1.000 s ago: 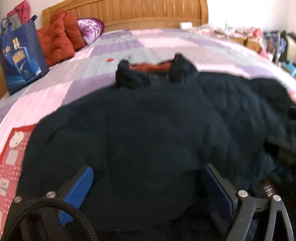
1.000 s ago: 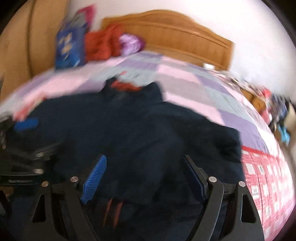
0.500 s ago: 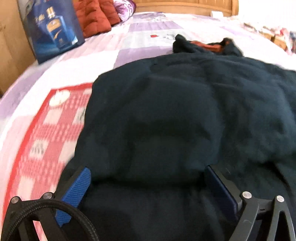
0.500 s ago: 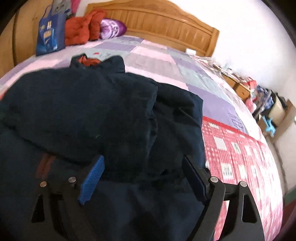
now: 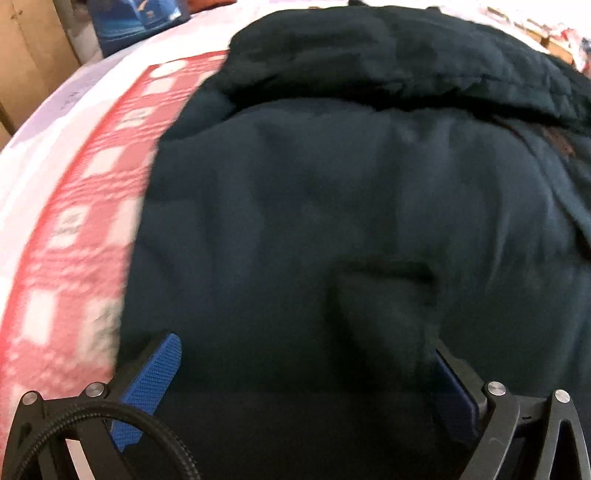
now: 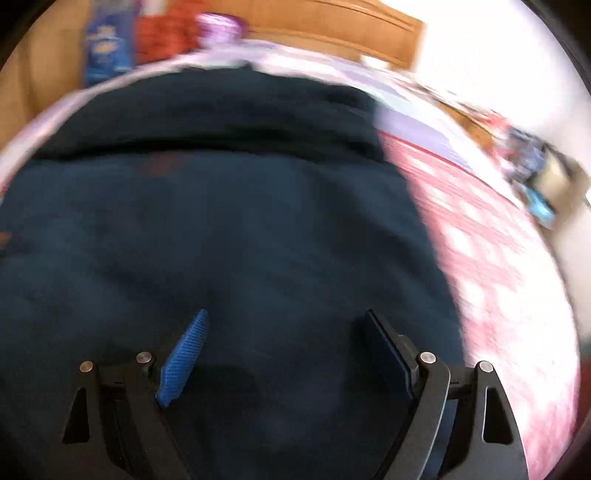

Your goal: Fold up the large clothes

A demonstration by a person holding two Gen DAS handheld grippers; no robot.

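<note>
Fabric fills most of the left wrist view: a dark navy jacket lies spread on the bed, with a thick folded layer across its far part and a smoother panel nearer the camera. The left gripper points down over that near panel. Its jaws stand wide apart, blue pads facing each other, and nothing is pinched between them; the jacket lies below the gap. Whether the tips touch the cloth cannot be told. To the left of the jacket, a red and white checked patch of the bedcover shows, blurred. Beyond it, at the top left, stands a blue bag beside a wooden panel.

In the right wrist view the same jacket covers the middle and left of the frame, again with a folded ridge across its far side. The right gripper hangs over the near part with its jaws spread wide, holding nothing. Right of the jacket runs the red checked patch, smeared by blur. At the far end sit the blue bag, an orange-red bundle, a purple pillow and the wooden headboard. Clutter at the right edge is too blurred to make out.
</note>
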